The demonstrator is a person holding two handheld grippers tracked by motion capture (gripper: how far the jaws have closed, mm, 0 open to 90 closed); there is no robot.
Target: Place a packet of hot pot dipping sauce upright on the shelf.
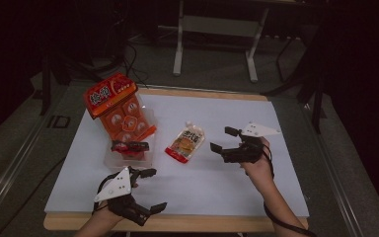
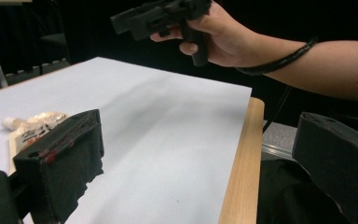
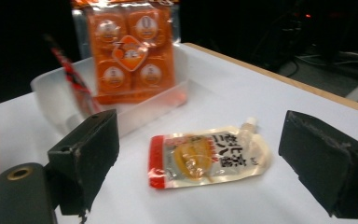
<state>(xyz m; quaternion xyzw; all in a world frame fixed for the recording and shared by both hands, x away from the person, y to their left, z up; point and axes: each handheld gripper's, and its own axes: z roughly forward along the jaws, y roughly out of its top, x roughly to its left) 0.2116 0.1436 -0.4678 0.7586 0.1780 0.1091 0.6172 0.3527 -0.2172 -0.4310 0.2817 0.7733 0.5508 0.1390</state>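
I hold my right gripper (image 1: 223, 139) over the white sheet (image 1: 217, 182) toward its right edge, jaws wide apart and empty. The spouted pouch (image 3: 209, 156) lies flat near the sheet's middle, just ahead of those jaws. My left gripper (image 1: 153, 190), also spread open and empty, sits by the near-left edge. A clear tray (image 3: 51, 100) holding an orange pack (image 3: 130, 51) stands at the far-left.

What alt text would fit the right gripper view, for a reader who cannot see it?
A flat spouted pouch with a red edge lies on the white sheet, framed by the two open black jaws of the right gripper, which touch nothing. Behind it, a clear plastic bin holds an upright orange snack pack and a slim red packet leaning in it.
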